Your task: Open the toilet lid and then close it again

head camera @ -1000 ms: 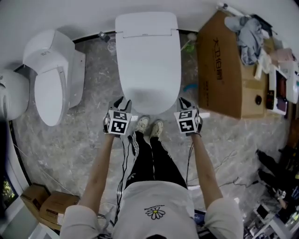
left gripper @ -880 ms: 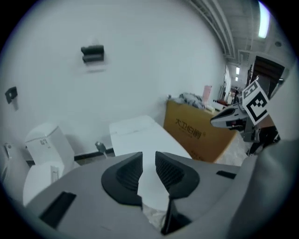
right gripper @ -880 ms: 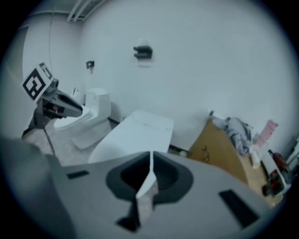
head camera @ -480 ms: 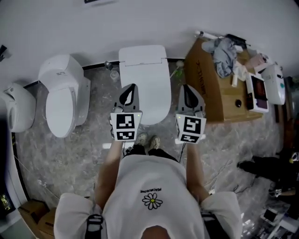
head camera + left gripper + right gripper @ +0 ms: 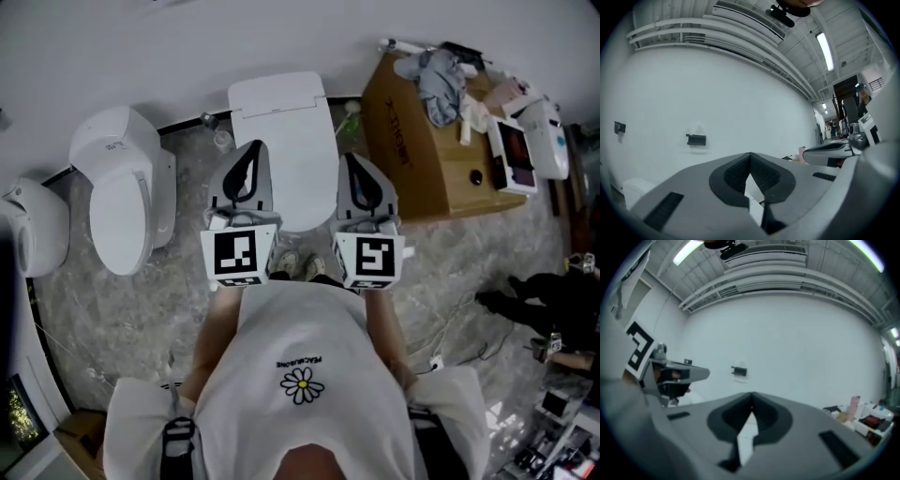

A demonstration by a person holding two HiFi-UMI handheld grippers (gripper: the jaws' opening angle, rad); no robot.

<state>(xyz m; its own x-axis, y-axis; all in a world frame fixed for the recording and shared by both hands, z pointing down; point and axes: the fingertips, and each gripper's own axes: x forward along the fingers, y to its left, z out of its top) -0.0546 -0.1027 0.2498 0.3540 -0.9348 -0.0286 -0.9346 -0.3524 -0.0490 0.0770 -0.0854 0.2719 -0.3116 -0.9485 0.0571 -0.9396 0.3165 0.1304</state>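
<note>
Status: my left gripper (image 5: 750,155) has its fingers fully closed, pads tip to tip, nothing between them. My right gripper (image 5: 752,394) is the same: fingers shut, empty.

Both are held level at chest height, side by side and apart, pointing at the white wall (image 5: 141,56). Each one's marker cube faces up at the head camera, the left cube (image 5: 238,255) and the right cube (image 5: 371,262).

The toilet lid (image 5: 298,155) is down, flat on the toilet. The toilet stands against the wall straight ahead of me. From the head view the lid shows in the gap between the two grippers, well below them. Neither gripper touches it. My shoes (image 5: 298,266) are at the front edge of the bowl.

A second toilet (image 5: 127,187) stands to the left, lid also down. Beyond it, at the frame edge, is another white rounded fixture (image 5: 28,225); I can't tell what it is.

To the right a cardboard box (image 5: 403,141) sits just beside the toilet. A grey cloth (image 5: 441,75) and assorted small items are piled on top.

The floor (image 5: 141,309) is grey marbled.

Both gripper views look past the closed fingers at the bare wall. A small dark bracket (image 5: 695,139) is mounted on it, and ceiling ducting and a strip light (image 5: 825,50) run overhead.
</note>
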